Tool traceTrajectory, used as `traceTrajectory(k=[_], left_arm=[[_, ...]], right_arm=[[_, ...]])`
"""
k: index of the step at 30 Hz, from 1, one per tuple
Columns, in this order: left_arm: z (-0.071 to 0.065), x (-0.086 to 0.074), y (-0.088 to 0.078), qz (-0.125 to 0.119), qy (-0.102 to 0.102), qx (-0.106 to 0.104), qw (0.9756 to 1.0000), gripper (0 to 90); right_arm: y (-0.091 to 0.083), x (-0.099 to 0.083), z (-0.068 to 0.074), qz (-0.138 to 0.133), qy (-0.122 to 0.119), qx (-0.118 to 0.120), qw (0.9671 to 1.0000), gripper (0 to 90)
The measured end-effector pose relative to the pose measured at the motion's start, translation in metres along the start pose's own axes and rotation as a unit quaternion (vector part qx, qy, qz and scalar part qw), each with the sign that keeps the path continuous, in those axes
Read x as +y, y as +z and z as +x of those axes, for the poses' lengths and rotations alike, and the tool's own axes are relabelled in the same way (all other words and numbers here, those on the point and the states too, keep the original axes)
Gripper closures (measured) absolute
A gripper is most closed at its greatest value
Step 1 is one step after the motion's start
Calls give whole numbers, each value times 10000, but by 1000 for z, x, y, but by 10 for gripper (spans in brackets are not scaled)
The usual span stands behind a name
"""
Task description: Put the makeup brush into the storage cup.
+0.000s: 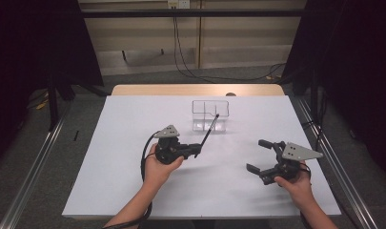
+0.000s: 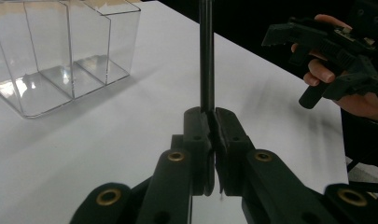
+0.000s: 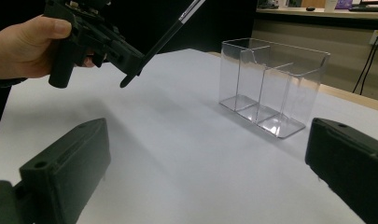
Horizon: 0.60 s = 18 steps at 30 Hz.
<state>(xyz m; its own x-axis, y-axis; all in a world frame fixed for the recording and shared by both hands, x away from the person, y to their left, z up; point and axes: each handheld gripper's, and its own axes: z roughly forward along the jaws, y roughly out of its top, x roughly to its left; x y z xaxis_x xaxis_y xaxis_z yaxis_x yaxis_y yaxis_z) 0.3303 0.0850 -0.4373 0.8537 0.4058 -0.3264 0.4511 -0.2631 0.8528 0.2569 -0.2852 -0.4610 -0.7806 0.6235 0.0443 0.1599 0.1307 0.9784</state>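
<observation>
My left gripper point(image 1: 197, 150) is shut on the lower end of a thin black pen point(image 1: 209, 130), left of the table's middle. The pen slants up and away, and its tip reaches the front of a clear plastic box point(image 1: 209, 114) with compartments. In the left gripper view the pads point(image 2: 198, 126) clamp the pen point(image 2: 206, 56) upright, with the box point(image 2: 60, 51) at the upper left. My right gripper point(image 1: 257, 155) is held open at the right, nothing between its jaws. The right gripper view has its wide-set fingers point(image 3: 70, 163), the pen point(image 3: 172, 30) and the box point(image 3: 270, 79).
The white table top point(image 1: 133, 167) carries the box near its far edge. A wooden strip point(image 1: 195, 89) runs behind the white sheet. Metal rails point(image 1: 33, 167) flank the table, and cables point(image 1: 181, 57) lie on the floor beyond.
</observation>
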Motion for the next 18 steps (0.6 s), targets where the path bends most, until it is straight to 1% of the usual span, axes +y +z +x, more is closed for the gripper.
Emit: traceTrajectory(k=[7, 14, 18], left_arm=[[-2, -2, -3, -101, -23, -74, 9999, 842], [-6, -2, -1, -70, 25, -122, 9999, 842], [-7, -3, 1, -52, 25, -151, 9999, 842]], right_arm=[[6, 1, 3, 47, -25, 28, 10000, 0], [14, 4, 4, 74, -23, 75, 9999, 0], [17, 6, 2, 7, 145, 122, 9998, 0]])
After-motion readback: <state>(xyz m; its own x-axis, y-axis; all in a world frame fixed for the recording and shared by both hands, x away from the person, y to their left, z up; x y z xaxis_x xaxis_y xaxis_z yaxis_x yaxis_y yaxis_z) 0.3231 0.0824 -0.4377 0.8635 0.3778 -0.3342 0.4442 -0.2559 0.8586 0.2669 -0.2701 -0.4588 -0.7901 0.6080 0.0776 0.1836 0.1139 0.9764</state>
